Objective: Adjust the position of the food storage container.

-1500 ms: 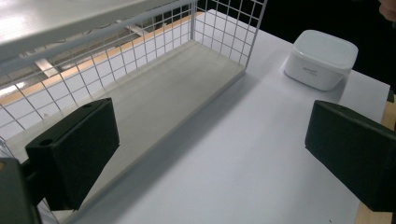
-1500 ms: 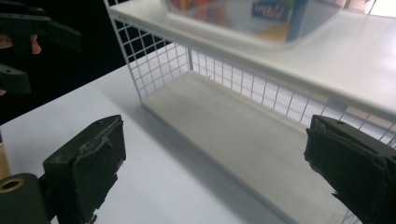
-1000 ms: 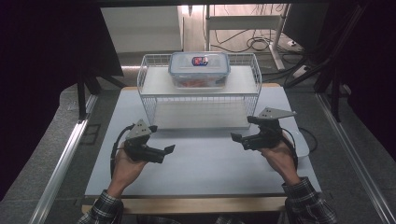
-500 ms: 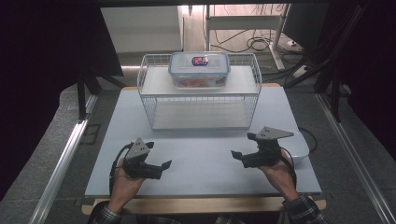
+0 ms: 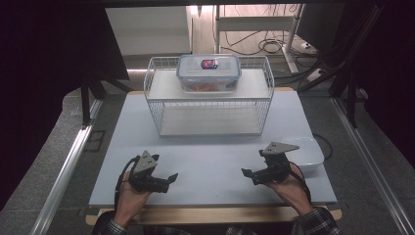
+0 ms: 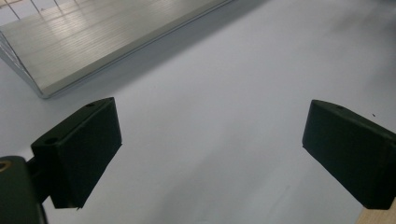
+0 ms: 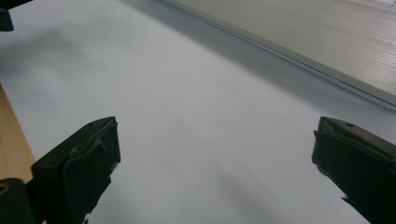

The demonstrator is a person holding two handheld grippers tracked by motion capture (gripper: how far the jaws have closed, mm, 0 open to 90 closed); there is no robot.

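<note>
A clear lidded food container (image 5: 209, 73) with a blue-rimmed lid and reddish contents sits on top of a white wire rack (image 5: 156, 105) at the back of the table. My left gripper (image 5: 171, 178) rests low near the front left edge of the table, open and empty. Near the front right my right gripper (image 5: 248, 175) is open too, nothing between its jaws. In the left gripper view the left gripper (image 6: 210, 154) has its jaws wide apart over bare table, and the right gripper (image 7: 212, 172) looks the same in the right gripper view.
A white bowl (image 5: 308, 151) sits on the table just behind my right hand. The rack's lower shelf (image 6: 93, 42) lies ahead of the left gripper. The pale grey table top (image 5: 210, 152) ends in a wooden front edge (image 5: 215, 213).
Both hands have drawn back toward the front edge of the table, away from the rack. Both grippers stay open and empty.
</note>
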